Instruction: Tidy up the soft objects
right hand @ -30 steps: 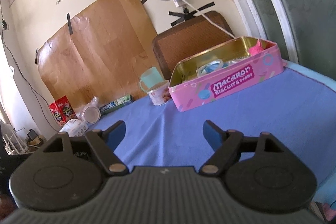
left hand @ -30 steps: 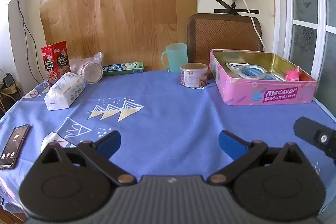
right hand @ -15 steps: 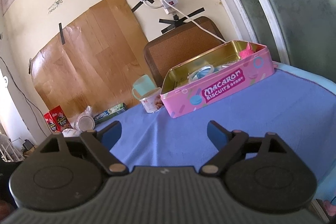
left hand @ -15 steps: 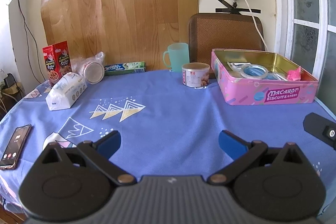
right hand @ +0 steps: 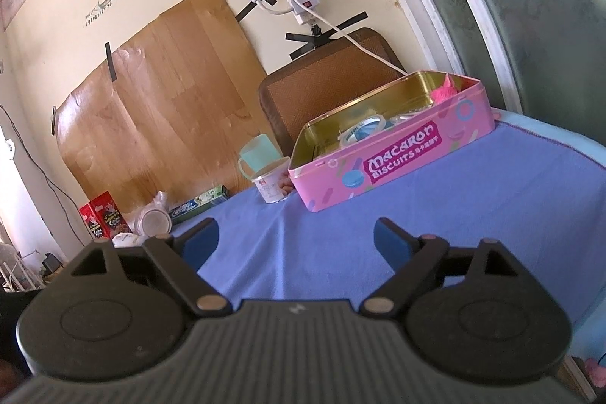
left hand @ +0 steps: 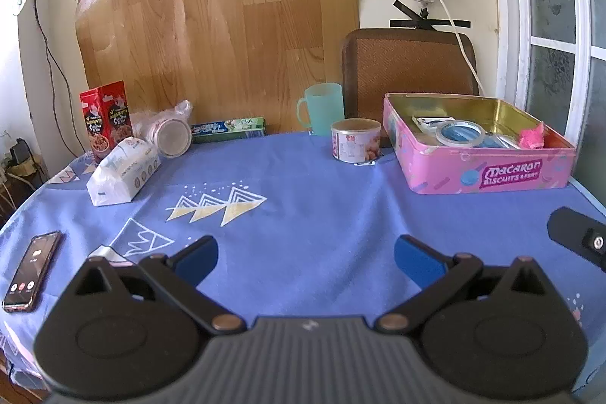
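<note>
left wrist view: the left gripper [left hand: 305, 254] hangs level over the blue tablecloth [left hand: 310, 184], its two blue-tipped jaws spread wide with nothing between them. ahead of the jaws and off to the right sits one pink biscuit tin [left hand: 481, 173], lid off, holding one roll of tape [left hand: 460, 134], one pink soft object [left hand: 532, 136] in its far right corner, and some flat packets too jumbled to count. straight ahead stands one small can [left hand: 355, 139], just left of the tin, with one green mug [left hand: 322, 108] behind it. ahead to the left lie one white tissue pack [left hand: 123, 171], one bagged jar on its side [left hand: 172, 135], one red cereal box [left hand: 106, 118] and one green toothpaste box [left hand: 228, 130]. beside the left jaw, near the cloth's edge, lies one phone [left hand: 32, 269] with its screen lit. a black part of the other tool [left hand: 577, 239] shows at the right edge, beyond the right jaw. right wrist view: the right gripper [right hand: 293, 241] is rolled so the table slants, and pitched upward; its jaws also stand wide and hold nothing. the tin [right hand: 394, 165] lies ahead and slightly right of the jaws, the pink soft object [right hand: 445, 89] at its far end, well apart from both fingertips. one can [right hand: 273, 183] and one mug [right hand: 258, 152] sit just left of the tin; the jar [right hand: 153, 222], cereal box [right hand: 103, 214] and toothpaste box [right hand: 199, 203] are beyond the left jaw.
</note>
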Available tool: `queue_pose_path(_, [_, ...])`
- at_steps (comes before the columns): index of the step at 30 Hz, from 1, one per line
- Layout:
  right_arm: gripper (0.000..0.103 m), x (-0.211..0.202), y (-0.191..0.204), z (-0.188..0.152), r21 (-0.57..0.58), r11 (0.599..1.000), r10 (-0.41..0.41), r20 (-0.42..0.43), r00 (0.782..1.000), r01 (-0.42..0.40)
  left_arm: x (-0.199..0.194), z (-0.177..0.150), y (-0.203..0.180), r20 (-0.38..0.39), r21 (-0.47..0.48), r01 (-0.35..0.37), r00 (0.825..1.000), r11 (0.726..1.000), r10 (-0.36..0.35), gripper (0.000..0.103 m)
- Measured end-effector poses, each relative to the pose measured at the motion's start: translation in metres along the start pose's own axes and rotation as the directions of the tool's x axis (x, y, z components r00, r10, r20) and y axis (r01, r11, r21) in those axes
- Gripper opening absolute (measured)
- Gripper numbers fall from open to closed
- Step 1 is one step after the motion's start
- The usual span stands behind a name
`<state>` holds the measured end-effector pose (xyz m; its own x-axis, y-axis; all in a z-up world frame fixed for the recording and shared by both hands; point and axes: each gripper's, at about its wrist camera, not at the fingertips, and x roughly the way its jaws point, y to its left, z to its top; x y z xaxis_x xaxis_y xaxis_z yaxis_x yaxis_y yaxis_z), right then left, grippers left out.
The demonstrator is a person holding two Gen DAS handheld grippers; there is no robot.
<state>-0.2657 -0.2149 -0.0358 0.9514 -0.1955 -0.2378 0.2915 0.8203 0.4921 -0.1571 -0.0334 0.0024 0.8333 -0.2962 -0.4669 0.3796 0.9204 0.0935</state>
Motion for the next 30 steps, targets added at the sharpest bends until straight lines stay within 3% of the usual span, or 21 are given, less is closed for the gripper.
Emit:
queue_pose_path(19, [0.087,0.0007,0.0019,-0.0014,-0.023,1.0,-0.014,-0.002,1.0,0.014,-0.0043,-0.0007,0.0027,0.029,0.004,-0.007,1.0,1.0,0.007,0.103])
queue_pose_path(30, [0.086,0.0009,0.0001,-0.001,-0.022,1.0,-0.012,-0.004,1.0,0.012,-0.0017,-0.0024,0.0015,-0.002,0.011,0.027,1.0,1.0,-0.027,0.103])
